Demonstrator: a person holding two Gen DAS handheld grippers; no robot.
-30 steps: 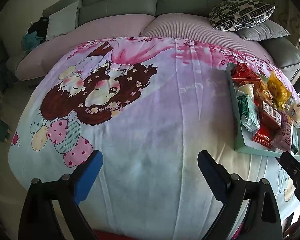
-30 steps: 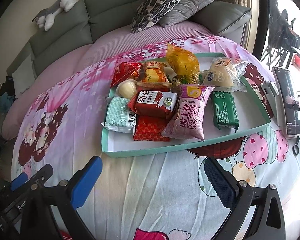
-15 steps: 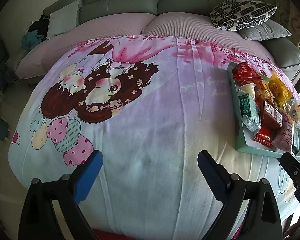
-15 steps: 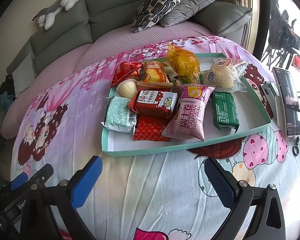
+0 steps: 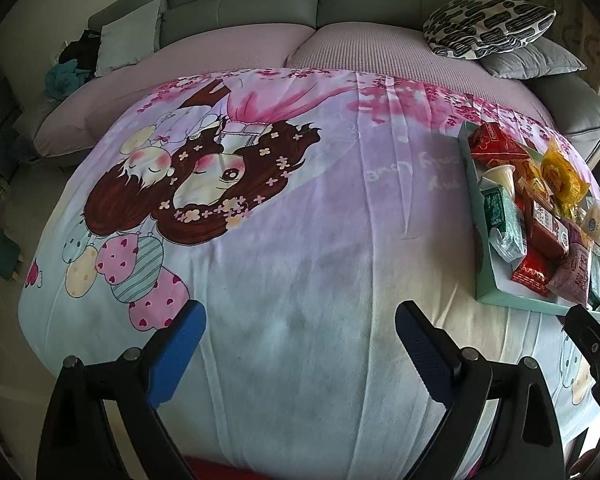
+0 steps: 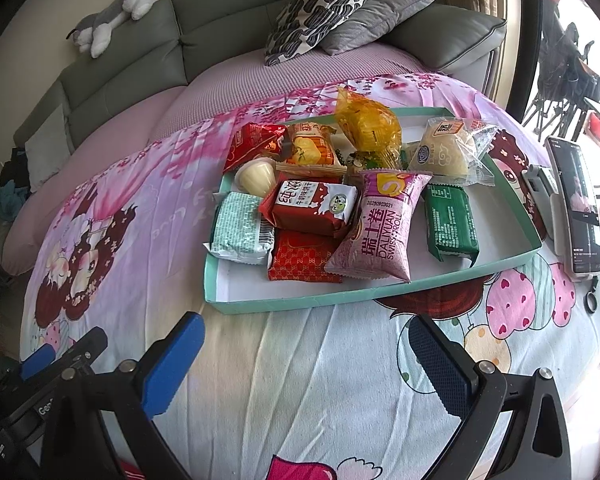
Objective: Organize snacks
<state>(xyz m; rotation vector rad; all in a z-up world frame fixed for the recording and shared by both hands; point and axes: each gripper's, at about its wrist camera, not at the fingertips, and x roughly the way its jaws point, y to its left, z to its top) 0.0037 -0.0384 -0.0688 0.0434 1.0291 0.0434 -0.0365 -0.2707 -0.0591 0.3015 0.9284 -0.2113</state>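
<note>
A shallow teal tray [image 6: 300, 303] lies on the cartoon-print cloth and holds several wrapped snacks: a pink swiss-roll pack [image 6: 380, 232], a dark green pack [image 6: 450, 222], a red milk pack [image 6: 316, 208], a pale green pack [image 6: 240, 228], a yellow pack [image 6: 368, 124]. My right gripper [image 6: 306, 354] hangs open just in front of the tray's near edge, nothing between its blue pads. My left gripper [image 5: 300, 340] is open too, over bare cloth, with the tray [image 5: 485, 276] off to its right.
A phone on a stand [image 6: 578, 204] sits right of the tray near the table edge. Behind the table is a grey sofa [image 6: 220, 36] with patterned cushions [image 6: 320, 4] and a plush toy [image 6: 112, 20]. The cloth [image 5: 300, 240] left of the tray is bare.
</note>
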